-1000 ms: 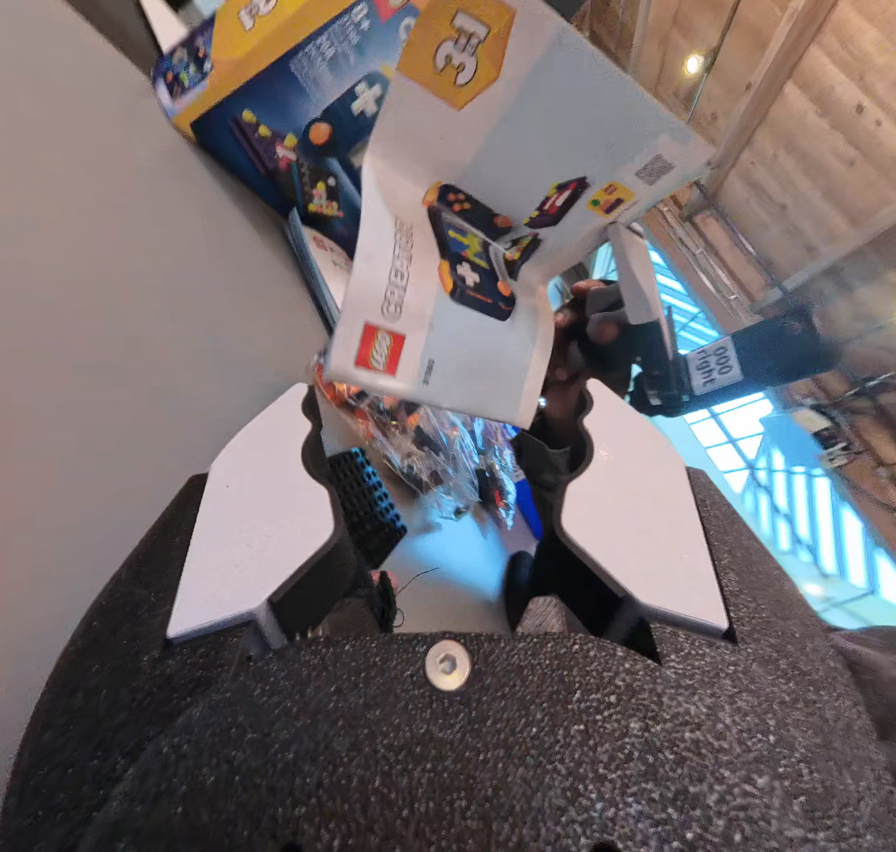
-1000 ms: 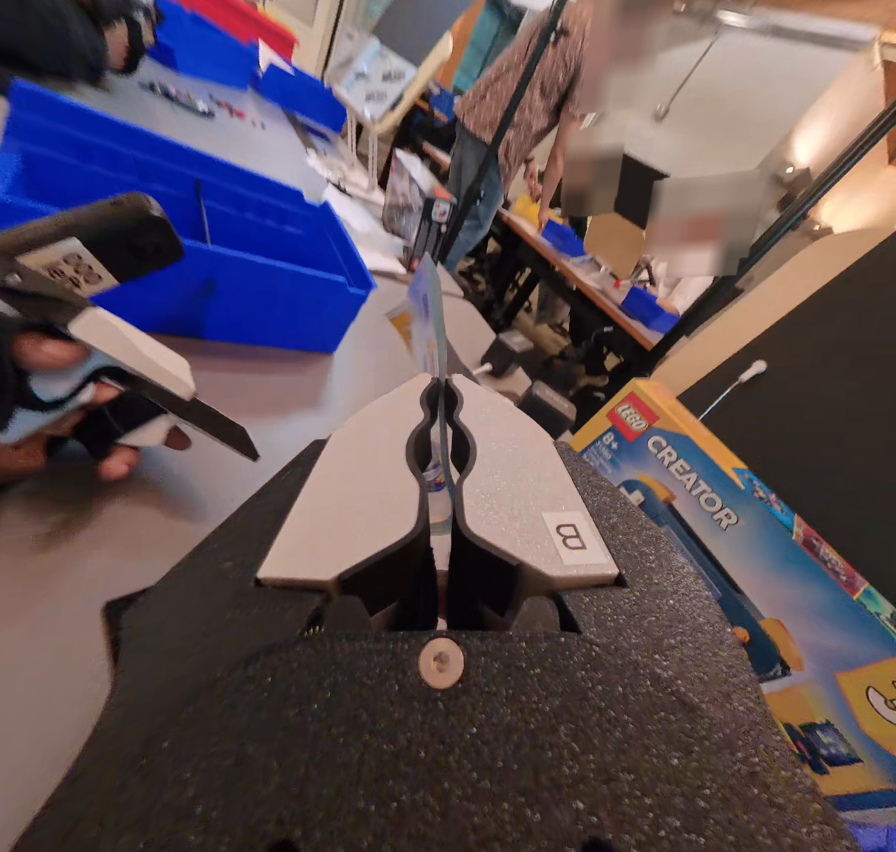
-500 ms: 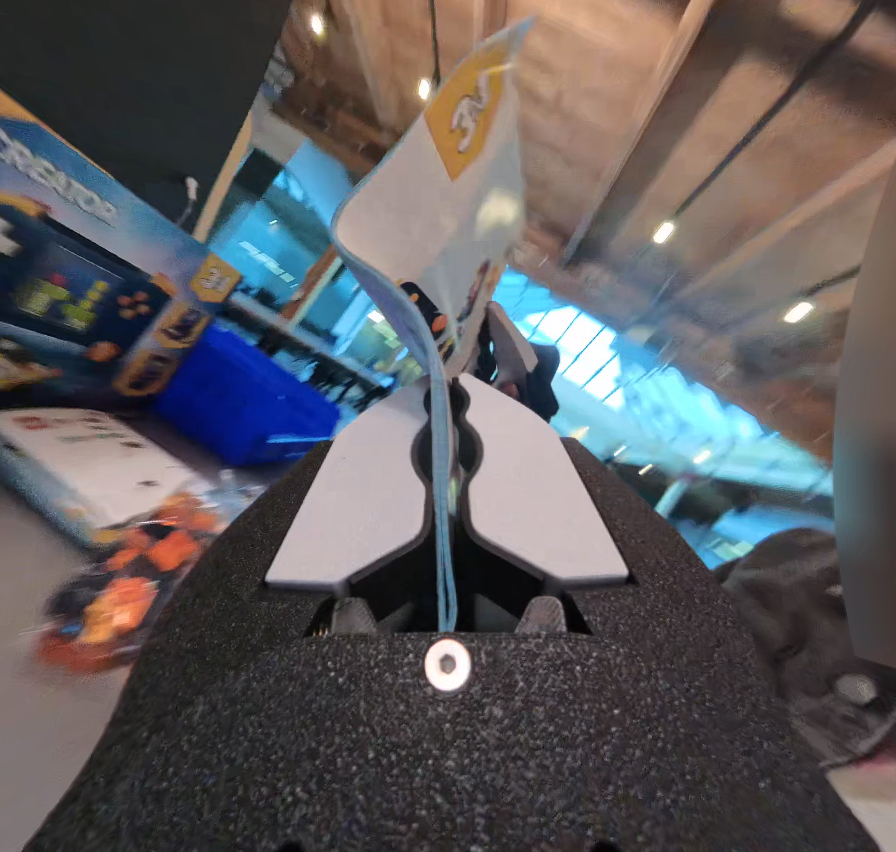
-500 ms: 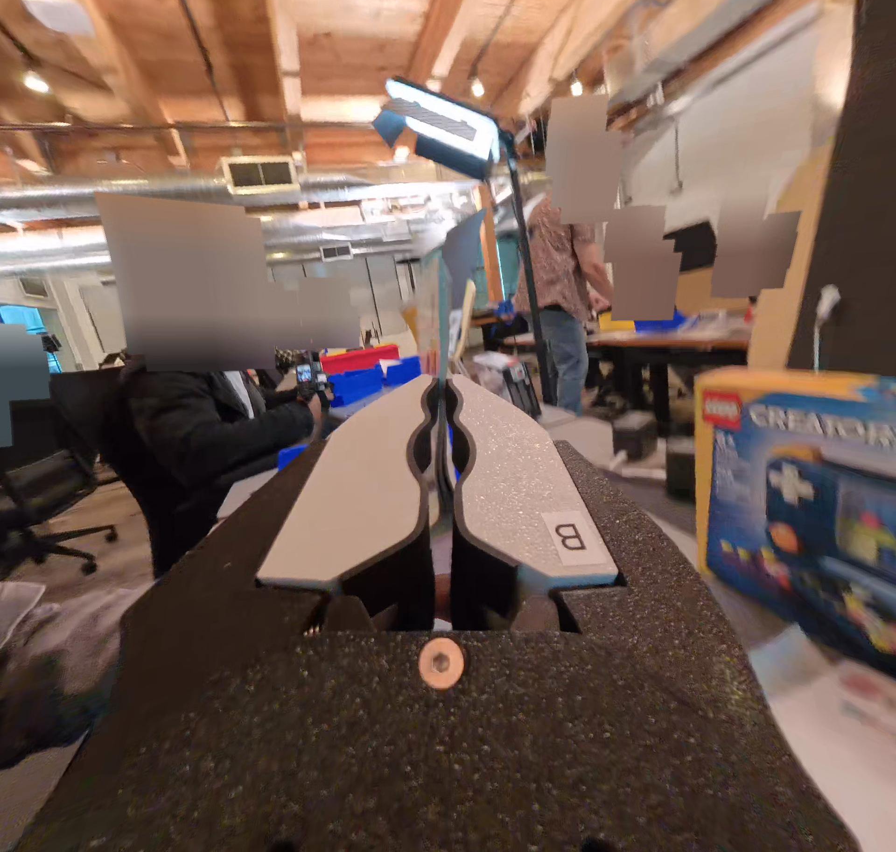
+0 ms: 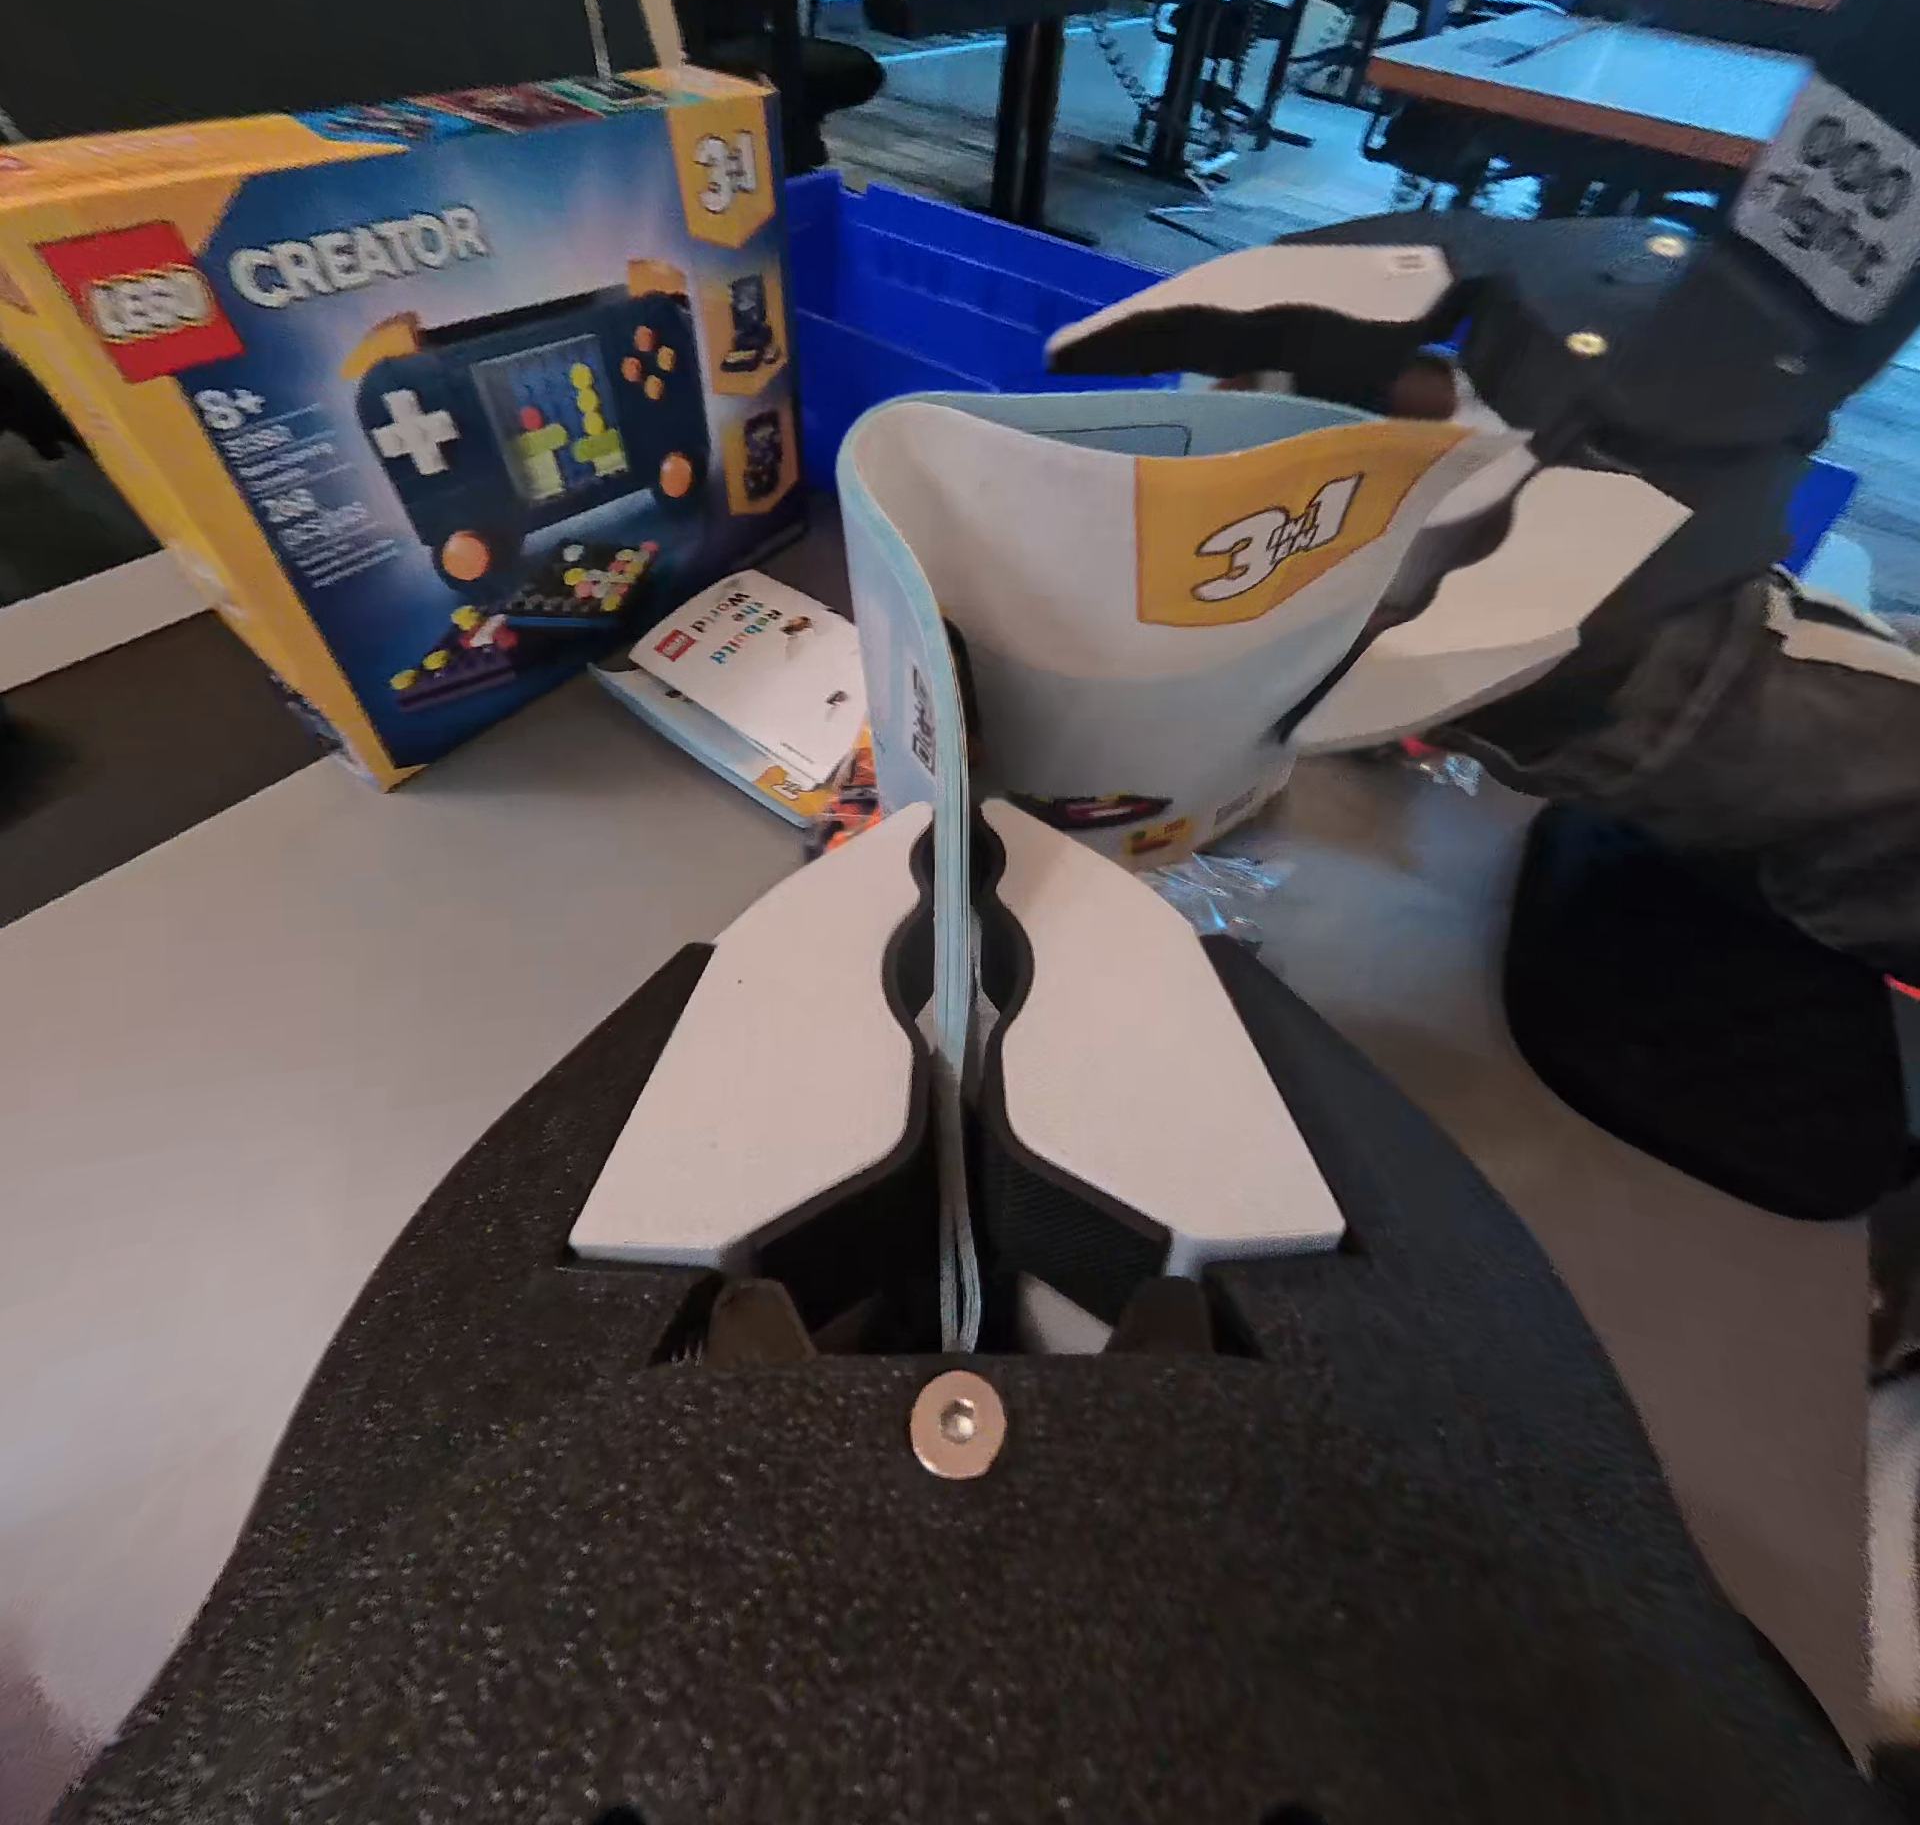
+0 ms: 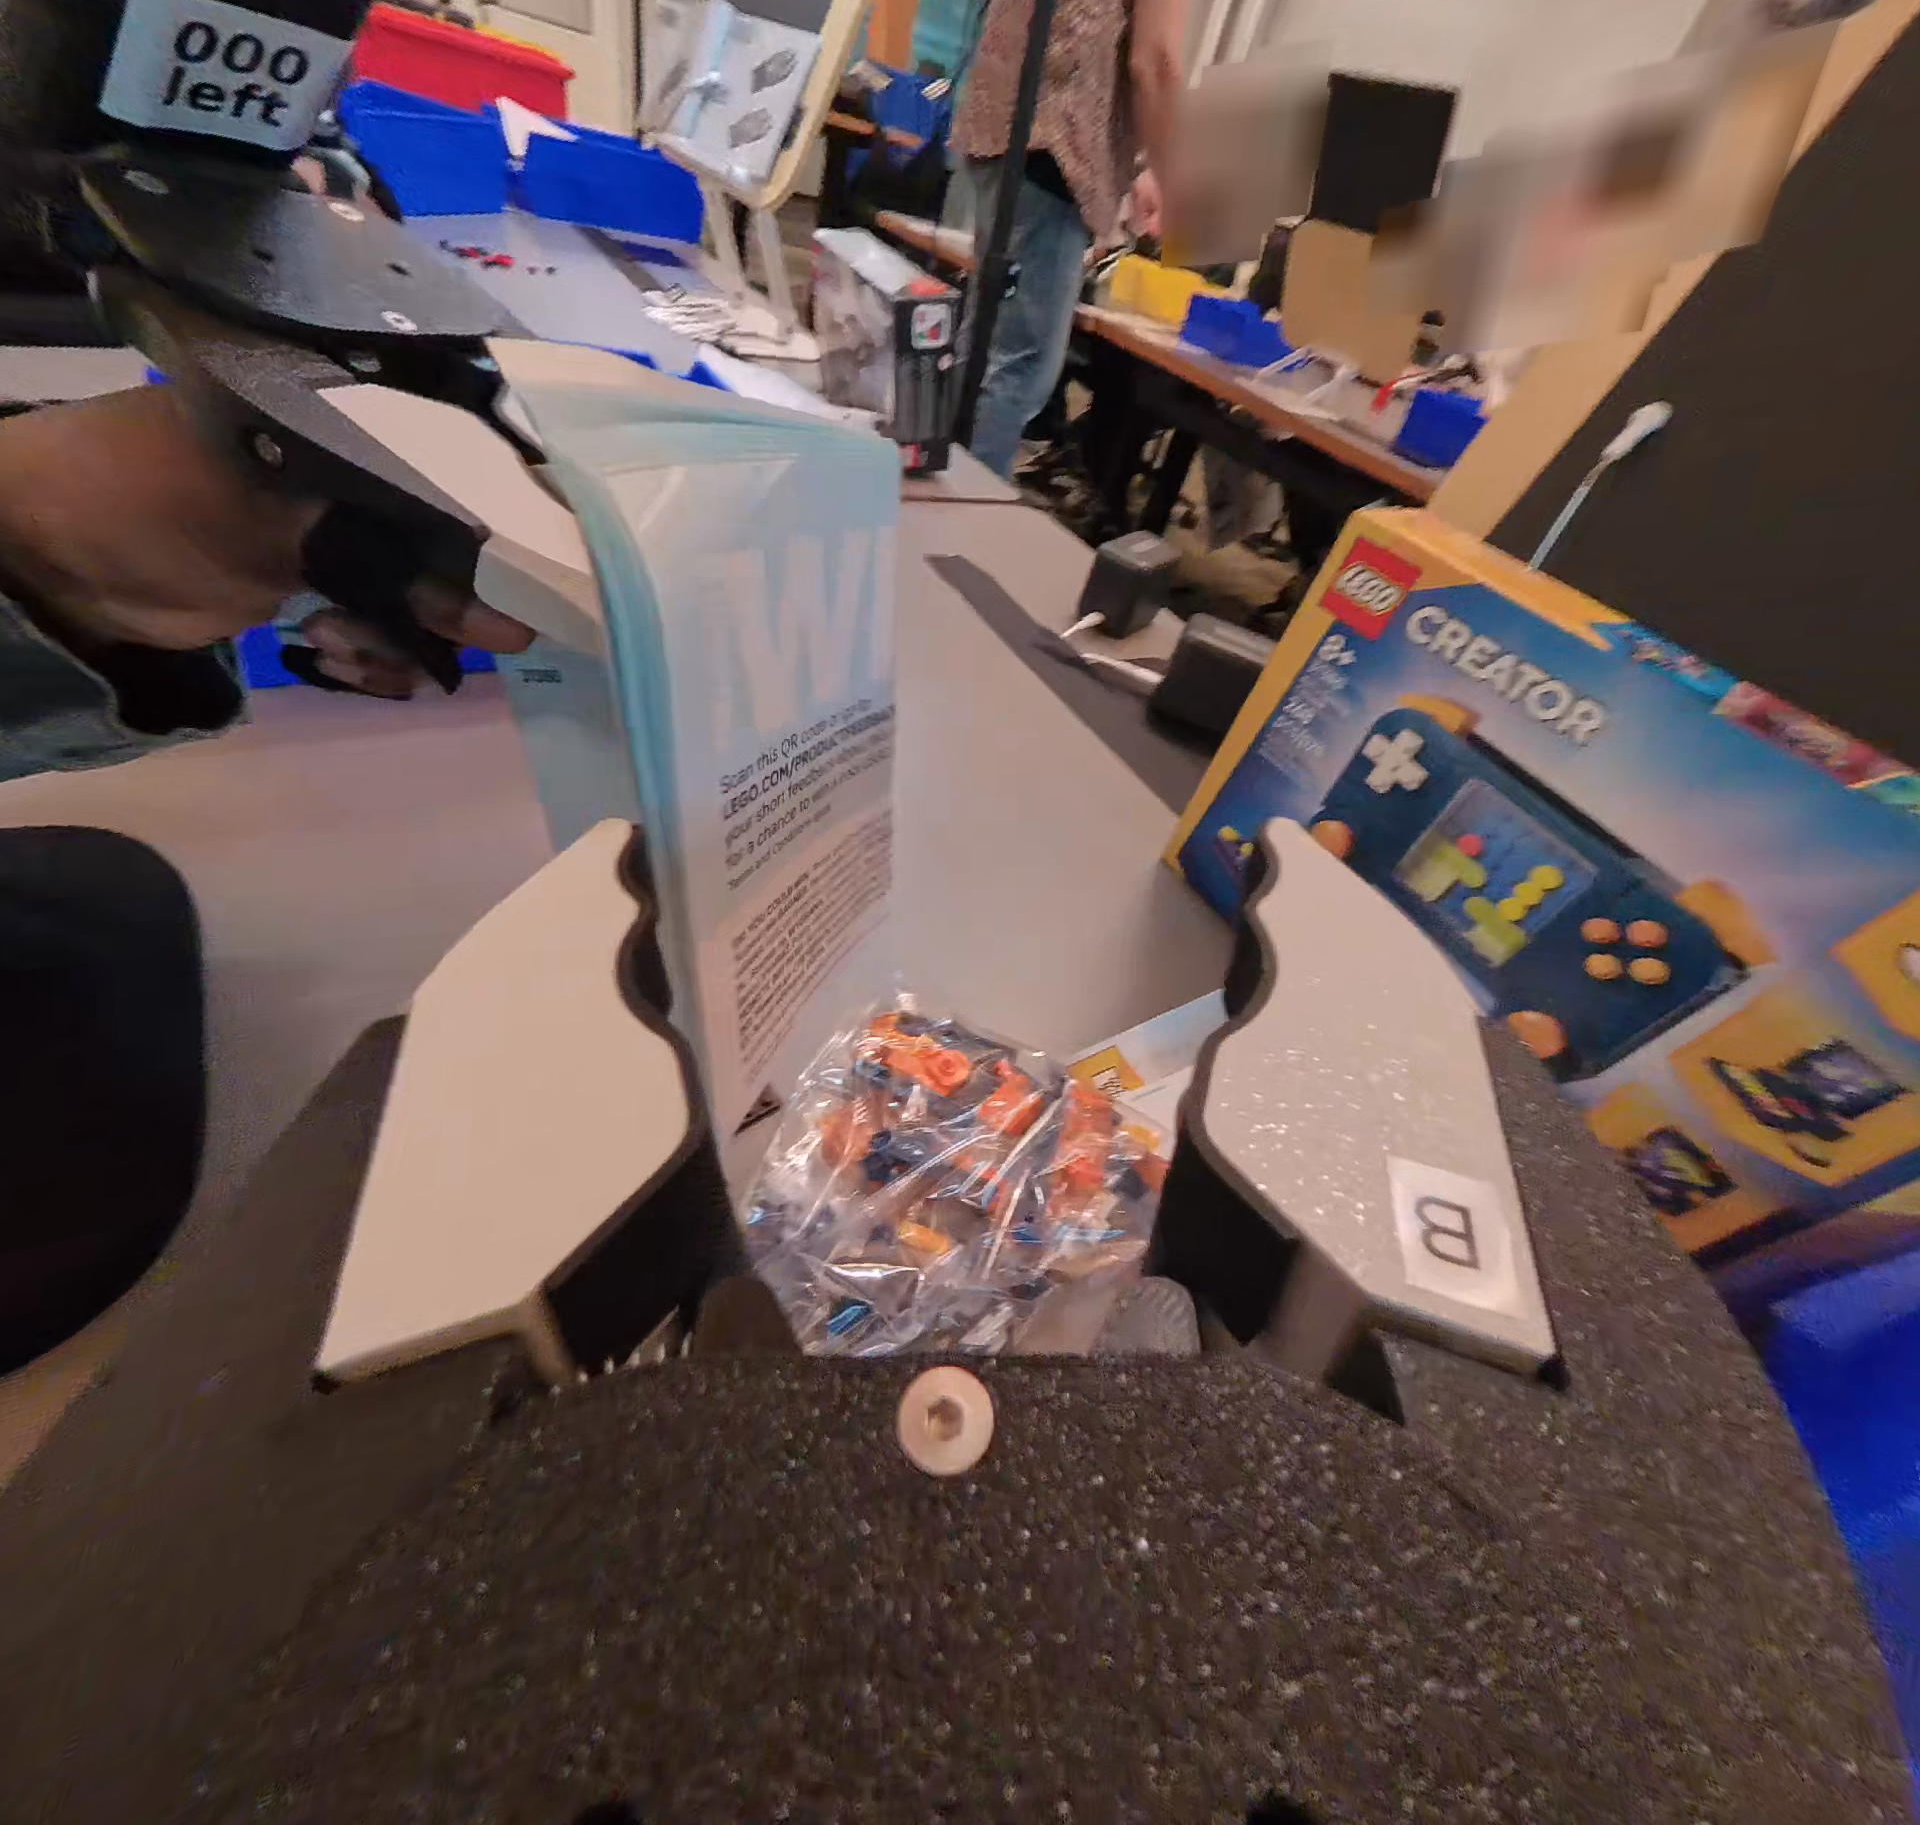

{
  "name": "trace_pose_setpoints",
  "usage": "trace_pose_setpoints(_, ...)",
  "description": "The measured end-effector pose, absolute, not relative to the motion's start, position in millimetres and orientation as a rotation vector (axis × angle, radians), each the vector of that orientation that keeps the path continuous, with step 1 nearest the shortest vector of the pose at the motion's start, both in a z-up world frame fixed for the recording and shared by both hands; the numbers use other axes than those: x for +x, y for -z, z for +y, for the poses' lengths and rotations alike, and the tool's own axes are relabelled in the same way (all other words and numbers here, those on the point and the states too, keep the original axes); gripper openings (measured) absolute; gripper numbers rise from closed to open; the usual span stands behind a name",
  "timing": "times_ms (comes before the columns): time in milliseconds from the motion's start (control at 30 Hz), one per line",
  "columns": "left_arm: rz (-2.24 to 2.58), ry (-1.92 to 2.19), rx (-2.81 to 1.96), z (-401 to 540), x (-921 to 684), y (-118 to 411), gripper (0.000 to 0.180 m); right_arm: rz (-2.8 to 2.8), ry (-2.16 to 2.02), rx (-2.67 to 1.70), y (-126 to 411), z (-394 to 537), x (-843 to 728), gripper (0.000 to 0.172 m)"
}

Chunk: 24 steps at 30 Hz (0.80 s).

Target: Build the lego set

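My left gripper [image 5: 951,819] is shut on the edge of a white and light-blue instruction booklet [image 5: 1091,580], which stands on edge between the pads and curves off to the right. My right gripper [image 6: 940,840] is open wide. The booklet's far end [image 6: 769,684] stands just inside its left finger [image 6: 582,944], with a wide gap to the other finger. The left wrist view shows the right gripper [image 5: 1351,487] with its jaws spread above and below that end. A clear bag of orange and dark bricks [image 6: 935,1152] lies on the table below the right gripper.
A yellow and blue toy box [image 5: 416,404] stands on the grey table [image 5: 312,1048], and also shows in the right wrist view [image 6: 1558,840]. A second booklet [image 5: 748,674] lies by it. A blue bin [image 5: 935,289] is behind. Person and worktables stand farther off.
My left gripper closed on the booklet while my right still gripped it. My right gripper has now opened and let go. Both views have swung down towards the table.
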<state>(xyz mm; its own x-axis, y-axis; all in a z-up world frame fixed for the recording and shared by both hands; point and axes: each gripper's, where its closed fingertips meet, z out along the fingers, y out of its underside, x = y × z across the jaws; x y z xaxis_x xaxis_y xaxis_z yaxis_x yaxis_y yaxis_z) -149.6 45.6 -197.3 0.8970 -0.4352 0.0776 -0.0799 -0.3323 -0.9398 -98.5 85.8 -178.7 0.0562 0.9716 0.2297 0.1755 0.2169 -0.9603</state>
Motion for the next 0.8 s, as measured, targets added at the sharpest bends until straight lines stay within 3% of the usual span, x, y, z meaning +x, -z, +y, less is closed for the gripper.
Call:
trace_pose_setpoints(67,0.338,0.336,-1.885,47,-158,193,0.002,-1.352,-0.883,-1.148,173,84,-95,0.098)
trace_pose_setpoints(267,0.311,0.097,-1.892,60,-165,195,0.002,-1.374,-0.898,-1.151,189,52,-112,0.109)
trace_pose_setpoints(433,0.179,0.33,-1.753,65,-138,183,0.002,-1.282,-0.749,-1.122,194,48,-119,0.115)
trace_pose_setpoints(600,0.121,0.474,-1.704,62,-123,184,0.002,-1.286,-0.377,-0.926,195,49,-117,0.098)
trace_pose_setpoints(800,0.067,0.402,-1.663,63,-130,195,0.002,-1.267,-0.32,-0.81,188,31,-117,0.095)
